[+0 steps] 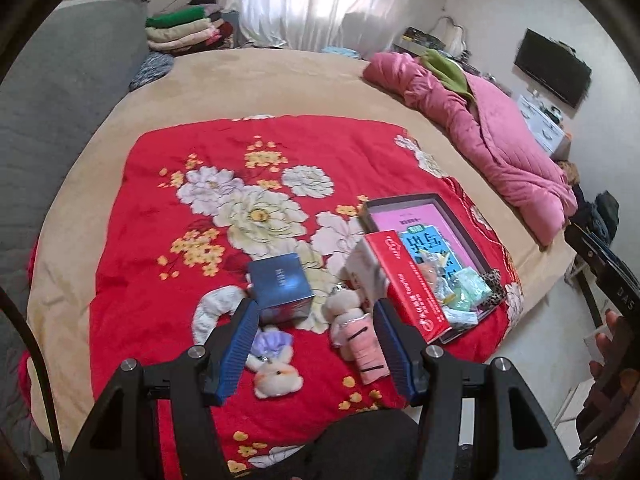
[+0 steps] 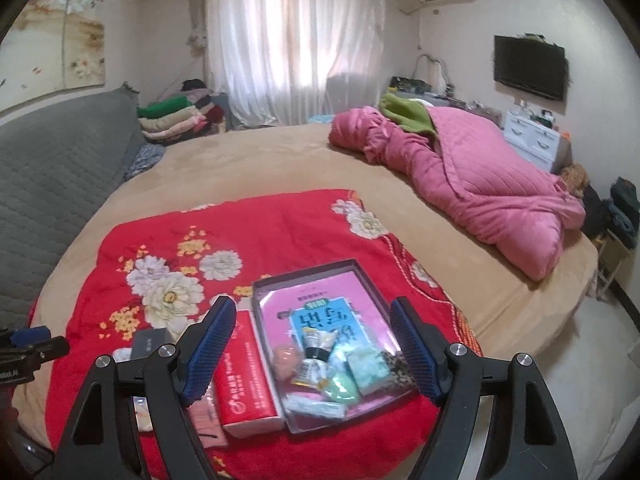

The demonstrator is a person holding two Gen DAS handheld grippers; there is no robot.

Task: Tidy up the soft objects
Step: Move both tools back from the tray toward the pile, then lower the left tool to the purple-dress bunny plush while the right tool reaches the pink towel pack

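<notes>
On the red floral blanket (image 1: 168,216) lie a plush bear in a pink outfit (image 1: 354,330), a plush toy with a purple bow (image 1: 276,366) and a white fuzzy headband (image 1: 210,310). My left gripper (image 1: 316,320) is open and empty, its jaws either side of the two plush toys, just above them. A dark tray (image 2: 280,280) with a pink liner holds several small soft items and packets (image 2: 332,376). My right gripper (image 2: 312,320) is open and empty, hovering over the tray. The tray shows in the left wrist view (image 1: 404,200) too.
A blue box (image 1: 282,286) sits by the headband. A red carton (image 2: 248,380) lies against the tray's left side. A pink quilt (image 2: 472,184) lies at the bed's right. Folded clothes (image 2: 176,120) are stacked at the far left. A grey headboard (image 2: 48,168) lines the left.
</notes>
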